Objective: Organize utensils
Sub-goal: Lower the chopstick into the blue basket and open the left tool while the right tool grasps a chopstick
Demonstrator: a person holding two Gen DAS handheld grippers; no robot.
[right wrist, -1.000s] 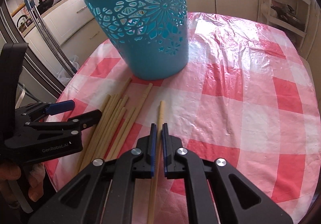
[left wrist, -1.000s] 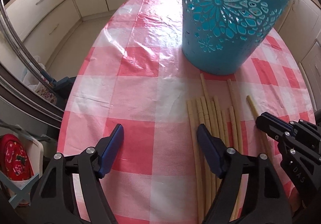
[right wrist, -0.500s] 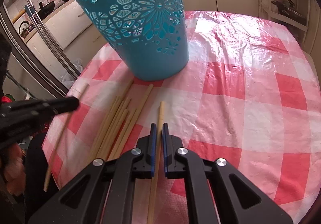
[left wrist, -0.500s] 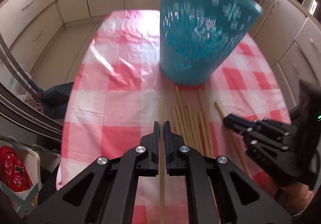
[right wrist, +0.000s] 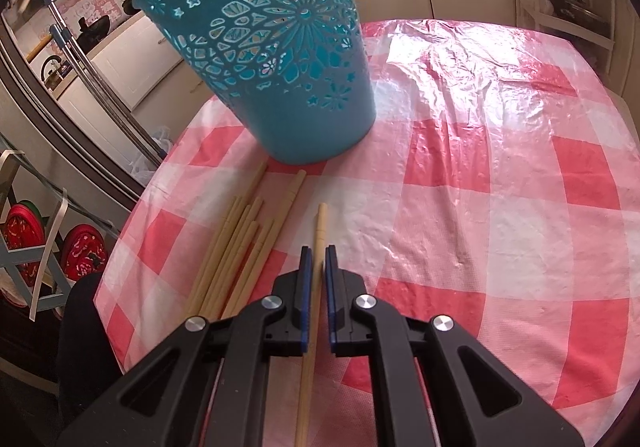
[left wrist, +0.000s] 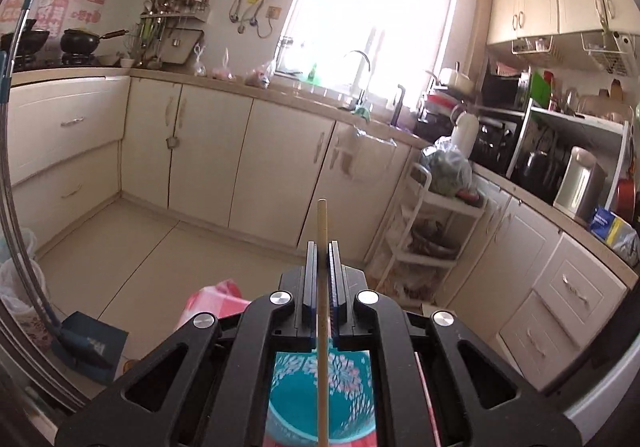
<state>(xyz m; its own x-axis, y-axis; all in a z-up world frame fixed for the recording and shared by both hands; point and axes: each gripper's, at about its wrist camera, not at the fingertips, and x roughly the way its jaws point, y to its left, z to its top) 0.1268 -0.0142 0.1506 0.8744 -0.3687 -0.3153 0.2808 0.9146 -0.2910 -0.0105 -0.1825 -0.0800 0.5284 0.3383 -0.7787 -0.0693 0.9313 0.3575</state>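
Left hand-held gripper (left wrist: 321, 247) lifted one chopstick (left wrist: 322, 327) above one basket (left wrist: 296, 403).

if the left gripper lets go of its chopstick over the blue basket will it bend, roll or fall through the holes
The chopstick looks straight and stiff in the left gripper, so it should probably drop without bending. It looks round, so likely to roll on a flat surface. The basket has small cutouts; it should probably stay inside, leaning on the wall.
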